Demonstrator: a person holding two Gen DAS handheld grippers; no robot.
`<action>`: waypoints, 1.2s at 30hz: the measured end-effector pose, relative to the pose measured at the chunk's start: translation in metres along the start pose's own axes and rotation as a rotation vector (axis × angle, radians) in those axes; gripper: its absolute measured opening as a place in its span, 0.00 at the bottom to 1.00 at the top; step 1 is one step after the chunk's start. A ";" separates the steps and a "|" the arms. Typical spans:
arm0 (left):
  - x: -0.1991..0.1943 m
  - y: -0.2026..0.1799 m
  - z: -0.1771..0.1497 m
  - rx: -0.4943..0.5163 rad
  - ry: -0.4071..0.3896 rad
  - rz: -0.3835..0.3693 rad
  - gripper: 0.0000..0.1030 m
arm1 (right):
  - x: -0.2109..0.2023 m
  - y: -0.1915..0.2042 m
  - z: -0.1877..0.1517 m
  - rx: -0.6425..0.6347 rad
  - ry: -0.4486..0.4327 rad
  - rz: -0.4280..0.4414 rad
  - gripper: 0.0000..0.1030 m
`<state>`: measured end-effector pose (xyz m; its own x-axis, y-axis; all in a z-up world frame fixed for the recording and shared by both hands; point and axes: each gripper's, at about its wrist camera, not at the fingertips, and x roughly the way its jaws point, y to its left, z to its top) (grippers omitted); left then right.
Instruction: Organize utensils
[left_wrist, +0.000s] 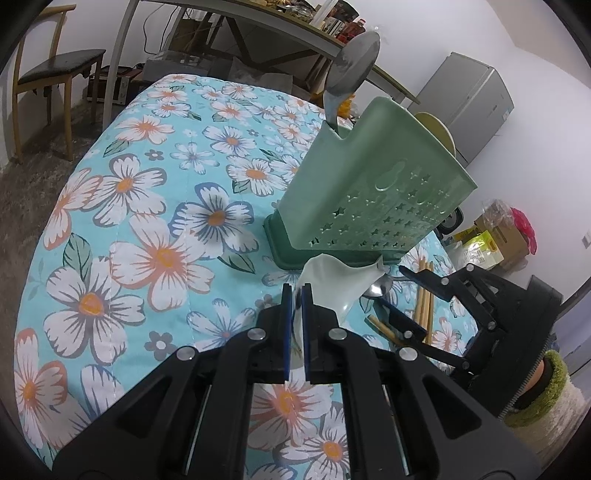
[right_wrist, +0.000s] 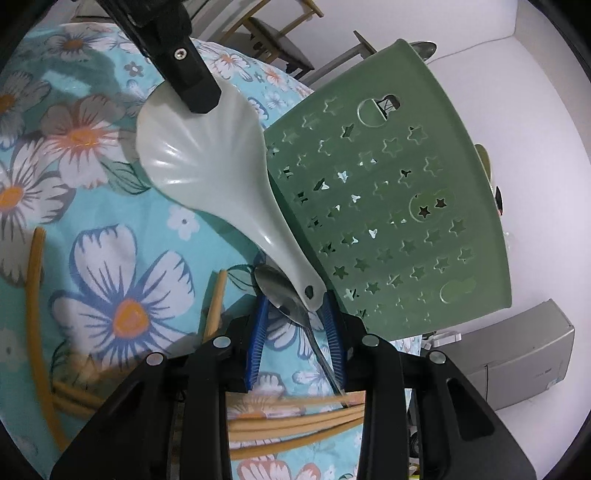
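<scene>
My left gripper (left_wrist: 296, 291) is shut on the broad end of a white rice paddle (left_wrist: 332, 280), held just above the floral cloth. The paddle (right_wrist: 207, 158) slants down along the front of a green star-punched utensil holder (right_wrist: 388, 192), and its handle end rests over a metal spoon (right_wrist: 284, 295). My right gripper (right_wrist: 294, 299) has its blue pads on either side of that spoon's bowl, pressing on it. In the left wrist view the right gripper (left_wrist: 402, 295) sits low, right of the holder (left_wrist: 373, 192). A large metal spoon (left_wrist: 354, 62) stands in the holder.
Several bamboo chopsticks (right_wrist: 295, 417) lie loose on the cloth under and left of my right gripper. The blue flowered tablecloth (left_wrist: 147, 221) stretches to the left. A chair (left_wrist: 55, 70), a long table (left_wrist: 258, 22) and a grey fridge (left_wrist: 472, 103) stand beyond.
</scene>
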<state>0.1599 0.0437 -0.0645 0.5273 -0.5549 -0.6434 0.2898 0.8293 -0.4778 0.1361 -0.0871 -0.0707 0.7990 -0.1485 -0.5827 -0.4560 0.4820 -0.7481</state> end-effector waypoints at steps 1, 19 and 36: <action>0.000 0.000 0.000 0.001 0.000 0.000 0.04 | 0.004 0.001 0.005 -0.002 -0.004 -0.008 0.30; -0.022 -0.012 0.005 0.044 -0.085 0.010 0.01 | -0.020 0.003 0.024 0.022 -0.113 -0.061 0.02; -0.071 -0.012 0.010 0.098 -0.205 0.098 0.01 | -0.018 0.006 0.001 -0.151 -0.031 -0.010 0.26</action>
<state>0.1269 0.0741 -0.0073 0.7051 -0.4548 -0.5441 0.3001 0.8865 -0.3521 0.1198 -0.0807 -0.0641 0.8145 -0.1253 -0.5665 -0.4996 0.3449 -0.7946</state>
